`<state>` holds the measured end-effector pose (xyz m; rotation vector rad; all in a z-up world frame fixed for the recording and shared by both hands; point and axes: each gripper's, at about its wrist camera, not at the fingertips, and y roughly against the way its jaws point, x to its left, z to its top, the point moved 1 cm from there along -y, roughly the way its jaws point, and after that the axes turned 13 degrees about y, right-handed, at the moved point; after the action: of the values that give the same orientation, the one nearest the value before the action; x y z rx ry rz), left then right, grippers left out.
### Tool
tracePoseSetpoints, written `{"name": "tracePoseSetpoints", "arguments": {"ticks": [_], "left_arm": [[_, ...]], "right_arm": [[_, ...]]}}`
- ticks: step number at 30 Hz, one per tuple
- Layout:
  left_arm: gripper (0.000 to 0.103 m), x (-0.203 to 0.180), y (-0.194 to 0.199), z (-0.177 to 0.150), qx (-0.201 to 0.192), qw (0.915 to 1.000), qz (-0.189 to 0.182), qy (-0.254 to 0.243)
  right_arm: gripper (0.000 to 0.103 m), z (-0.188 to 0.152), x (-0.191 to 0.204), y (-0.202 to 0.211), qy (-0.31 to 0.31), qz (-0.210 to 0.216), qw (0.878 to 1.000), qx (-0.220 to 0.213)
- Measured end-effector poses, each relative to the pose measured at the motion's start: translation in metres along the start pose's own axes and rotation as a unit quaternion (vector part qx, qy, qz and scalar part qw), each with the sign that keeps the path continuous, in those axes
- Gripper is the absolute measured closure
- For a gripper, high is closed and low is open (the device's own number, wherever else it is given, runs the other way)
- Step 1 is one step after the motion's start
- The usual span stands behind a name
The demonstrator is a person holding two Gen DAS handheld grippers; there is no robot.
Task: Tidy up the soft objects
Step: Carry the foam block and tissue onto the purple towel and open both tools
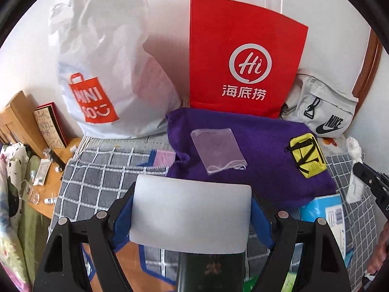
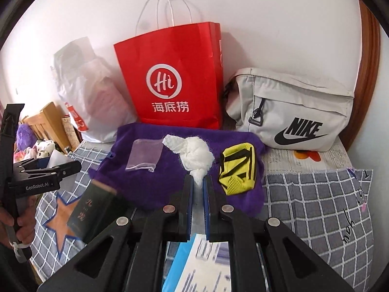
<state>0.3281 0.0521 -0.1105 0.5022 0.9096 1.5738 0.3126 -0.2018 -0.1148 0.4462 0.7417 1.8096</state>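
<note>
On the bed, the left tongs (image 1: 192, 214) hold a smooth white-capped box (image 1: 190, 214) across a wide span; a slack squeeze could let it slide out. Ahead, the purple cloth (image 1: 255, 150) carries a clear pouch (image 1: 217, 152) and yellow pouch (image 1: 306, 155). The right tongs (image 2: 199, 182), nearly shut, pinch only a tail of the white gauze wad (image 2: 197, 157), which may slip free.

Red paper bag (image 1: 243, 60), checked bedspread (image 2: 316, 194).

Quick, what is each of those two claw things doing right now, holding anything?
Left gripper: jaws set wide, clamped on a white-lidded dark box.
Right gripper: jaws shut on a white crumpled cloth.
</note>
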Motion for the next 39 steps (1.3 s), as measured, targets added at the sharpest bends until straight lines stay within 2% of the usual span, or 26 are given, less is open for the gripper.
{"name": "tracePoseSetpoints", "arguments": {"ticks": [6, 12, 16, 20, 26, 27, 29, 31, 33, 36, 39], "left_arm": [[0.022, -0.008, -0.026, 0.014, 0.002, 0.9997, 0.017, -0.016], [0.022, -0.010, -0.048, 0.024, 0.021, 0.9998, -0.003, -0.007], [0.022, -0.019, -0.064, 0.029, 0.041, 0.9990, -0.013, -0.008], [0.022, -0.030, -0.083, 0.030, 0.056, 0.9982, 0.005, -0.021], [0.022, -0.031, -0.102, 0.030, 0.077, 0.9969, 0.000, -0.014], [0.022, -0.031, -0.105, 0.030, 0.079, 0.9967, 0.004, -0.016], [0.022, -0.031, -0.108, 0.030, 0.082, 0.9965, 0.006, -0.018], [0.021, -0.031, -0.110, 0.031, 0.086, 0.9962, 0.001, -0.014], [0.021, -0.029, -0.112, 0.031, 0.094, 0.9956, -0.006, -0.005], [0.020, -0.028, -0.112, 0.031, 0.101, 0.9949, -0.007, 0.005], [0.020, -0.028, -0.105, 0.031, 0.090, 0.9960, 0.002, 0.002]], "right_arm": [[0.094, 0.011, -0.005, -0.027, 0.000, 0.001, 1.000, 0.007], [0.094, 0.016, -0.008, -0.055, 0.005, 0.010, 1.000, 0.019], [0.094, 0.015, -0.009, -0.079, 0.013, 0.017, 0.999, 0.045], [0.094, 0.011, -0.010, -0.098, 0.014, 0.022, 0.997, 0.070], [0.093, 0.006, -0.015, -0.114, 0.018, 0.015, 0.996, 0.087], [0.092, 0.006, -0.015, -0.115, 0.017, 0.016, 0.996, 0.088], [0.082, 0.006, -0.016, -0.118, 0.019, 0.016, 0.996, 0.089], [0.059, 0.005, -0.015, -0.118, 0.024, 0.011, 0.996, 0.086], [0.049, 0.005, -0.015, -0.117, 0.029, 0.008, 0.996, 0.080], [0.045, 0.007, -0.014, -0.113, 0.029, 0.005, 0.997, 0.077], [0.042, 0.009, -0.013, -0.101, 0.028, 0.002, 0.997, 0.069]]}}
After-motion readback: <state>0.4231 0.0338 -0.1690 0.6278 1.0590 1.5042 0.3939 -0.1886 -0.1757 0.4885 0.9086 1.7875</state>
